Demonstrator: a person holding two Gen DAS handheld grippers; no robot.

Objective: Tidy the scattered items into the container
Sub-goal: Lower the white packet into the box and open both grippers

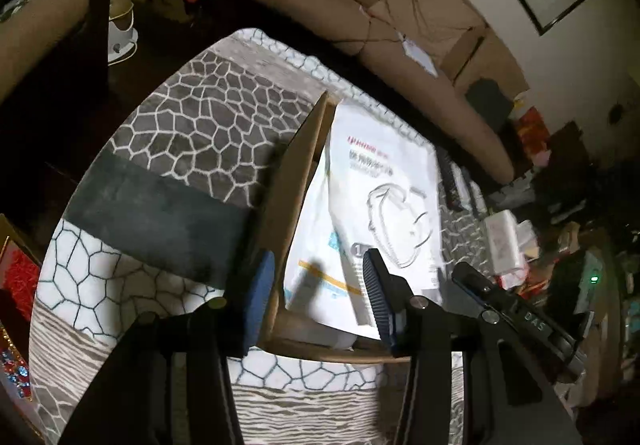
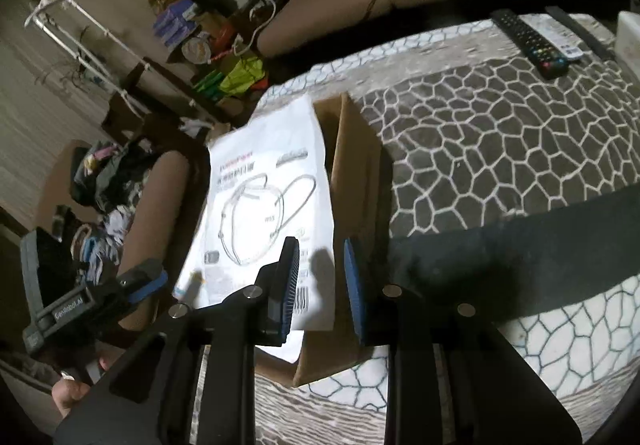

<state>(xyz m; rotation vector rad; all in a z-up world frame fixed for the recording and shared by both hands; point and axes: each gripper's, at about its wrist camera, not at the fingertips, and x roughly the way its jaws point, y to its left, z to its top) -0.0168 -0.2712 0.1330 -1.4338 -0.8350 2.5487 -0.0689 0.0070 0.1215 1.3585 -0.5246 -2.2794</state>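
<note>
An open cardboard box stands on a table under a web-patterned cloth. A white face-mask packet lies slanted in the box on top of another white packet. My left gripper is open and straddles the box's near wall, one finger outside and one over the packets. My right gripper hovers over the mask packet's edge with a narrow gap and its pads touch nothing. Each gripper shows in the other's view, the right gripper beside the packet's corner and the left gripper on the opposite side.
A black remote and a white remote lie at the cloth's far edge. A small white carton sits beyond the box. A tan sofa runs behind the table, with clutter on the floor. A person's hand shows low left.
</note>
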